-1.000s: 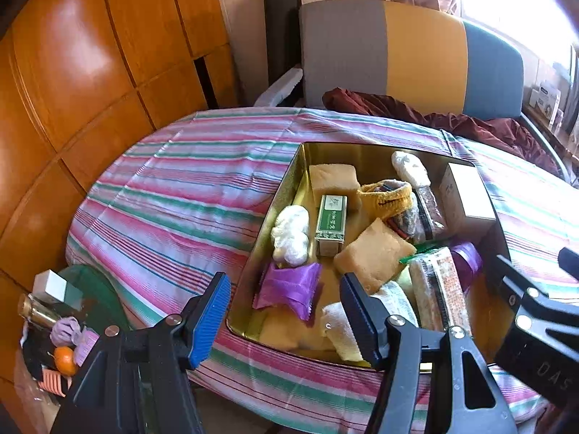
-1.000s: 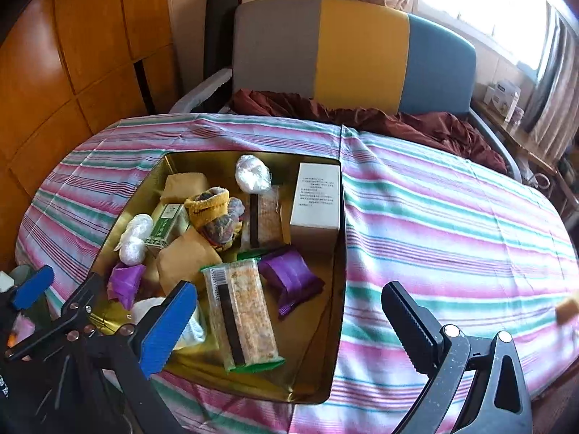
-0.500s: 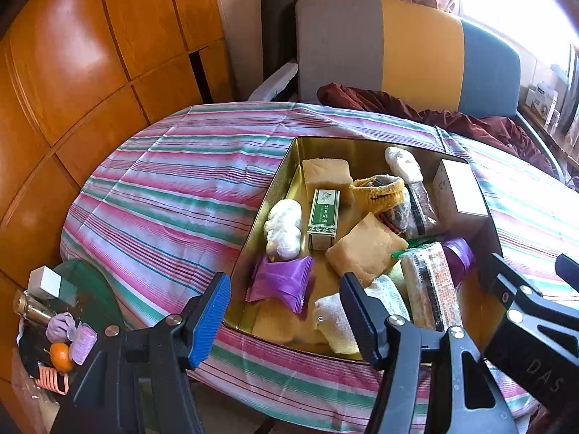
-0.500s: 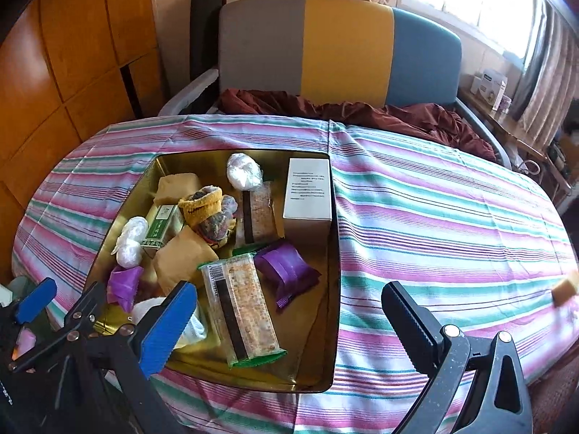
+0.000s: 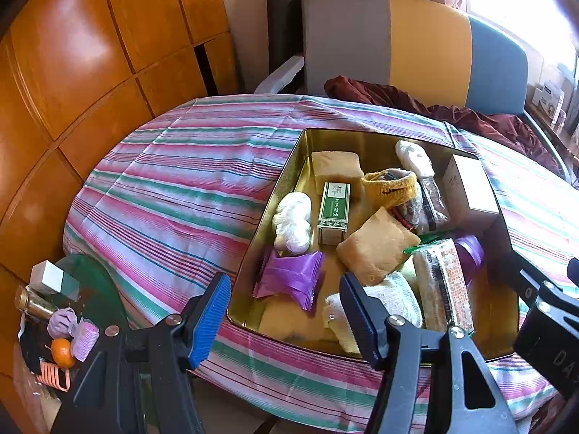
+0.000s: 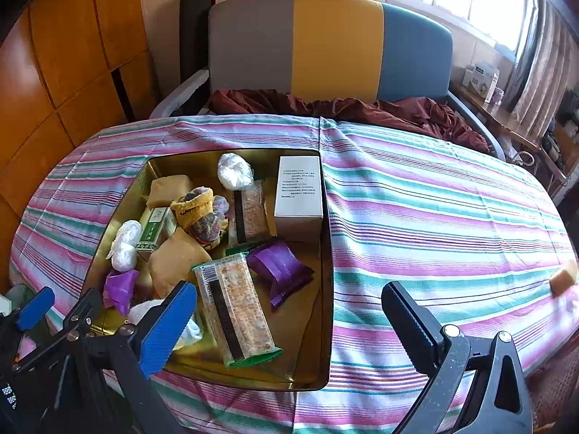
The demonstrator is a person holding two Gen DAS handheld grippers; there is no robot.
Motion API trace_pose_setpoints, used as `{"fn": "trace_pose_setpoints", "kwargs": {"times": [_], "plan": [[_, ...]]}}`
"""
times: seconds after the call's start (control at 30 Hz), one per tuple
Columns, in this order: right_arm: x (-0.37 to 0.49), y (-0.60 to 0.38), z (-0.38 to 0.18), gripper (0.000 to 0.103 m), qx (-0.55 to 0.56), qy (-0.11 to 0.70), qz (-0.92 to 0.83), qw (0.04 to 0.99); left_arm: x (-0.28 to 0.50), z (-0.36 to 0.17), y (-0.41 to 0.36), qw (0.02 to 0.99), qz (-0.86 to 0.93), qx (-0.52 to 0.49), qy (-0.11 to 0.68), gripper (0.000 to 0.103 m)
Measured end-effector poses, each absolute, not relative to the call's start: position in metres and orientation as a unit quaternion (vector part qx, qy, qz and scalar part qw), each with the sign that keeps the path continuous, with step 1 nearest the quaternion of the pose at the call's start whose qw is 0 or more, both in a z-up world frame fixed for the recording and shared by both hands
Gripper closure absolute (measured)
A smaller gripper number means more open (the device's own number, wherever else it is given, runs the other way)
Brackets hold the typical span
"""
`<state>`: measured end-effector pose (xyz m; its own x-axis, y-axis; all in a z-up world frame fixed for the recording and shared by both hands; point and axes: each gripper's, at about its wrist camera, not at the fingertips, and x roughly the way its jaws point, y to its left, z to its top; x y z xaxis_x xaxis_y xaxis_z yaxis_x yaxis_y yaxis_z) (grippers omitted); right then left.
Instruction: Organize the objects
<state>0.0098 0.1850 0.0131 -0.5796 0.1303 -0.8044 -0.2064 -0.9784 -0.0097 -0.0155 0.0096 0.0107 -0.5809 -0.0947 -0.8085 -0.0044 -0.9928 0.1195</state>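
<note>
Progress looks slight, as I judge it; the gold tray [image 6: 327,289] holds every item in a loose heap, among them the white box [image 6: 298,188] against its right wall, the long snack bar [image 6: 235,307] lying slantwise near its front edge, a purple packet [image 6: 280,266] just right of that bar, the green carton [image 5: 333,211] toward the tray's left side, and a yellow sponge [image 5: 378,246] near the middle; nothing in it is lined up yet. Both tools hover at the tray's near edge; the left gripper [image 5: 286,316] has its fingers apart with nothing between them, and the right gripper [image 6: 289,325] likewise stands wide and empty. Right of the tray the striped surface [image 6: 434,217] lies open, bare except for a small tan block [image 6: 562,280] at its far right edge; left of the tray the cloth is bare too, ending against wood panelling; the tray's raised walls would hinder any sliding out.
</note>
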Motion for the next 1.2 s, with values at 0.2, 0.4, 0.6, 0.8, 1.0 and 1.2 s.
{"fn": "trace_pose_setpoints", "kwargs": {"times": [0.2,0.4,0.6,0.8,1.0,1.2], "plan": [[0.0097,0.1863,0.0132,0.0,-0.448,0.044,0.888,0.096,-0.0154,0.0094,0.01,0.023,-0.886,0.461,-0.051,0.04],[0.0107,0.1886,0.0133,0.0,-0.448,0.047,0.887,0.099,-0.0158,0.0089,0.0107,0.022,-0.885,0.462,-0.053,0.04],[0.0108,0.1895,0.0112,0.0,-0.451,0.046,0.886,0.098,-0.0163,0.0093,0.0099,0.025,-0.886,0.46,-0.055,0.04],[0.0111,0.1904,0.011,0.0,-0.45,0.045,0.886,0.101,-0.0174,0.0083,0.0086,0.017,-0.883,0.466,-0.044,0.04],[0.0111,0.191,0.0109,0.0,-0.449,0.046,0.886,0.101,-0.0164,0.0068,0.0099,0.016,-0.883,0.466,-0.043,0.04],[0.0102,0.1903,0.01,0.0,-0.451,0.045,0.886,0.101,-0.0176,0.004,0.0089,0.022,-0.882,0.468,-0.046,0.04]]}}
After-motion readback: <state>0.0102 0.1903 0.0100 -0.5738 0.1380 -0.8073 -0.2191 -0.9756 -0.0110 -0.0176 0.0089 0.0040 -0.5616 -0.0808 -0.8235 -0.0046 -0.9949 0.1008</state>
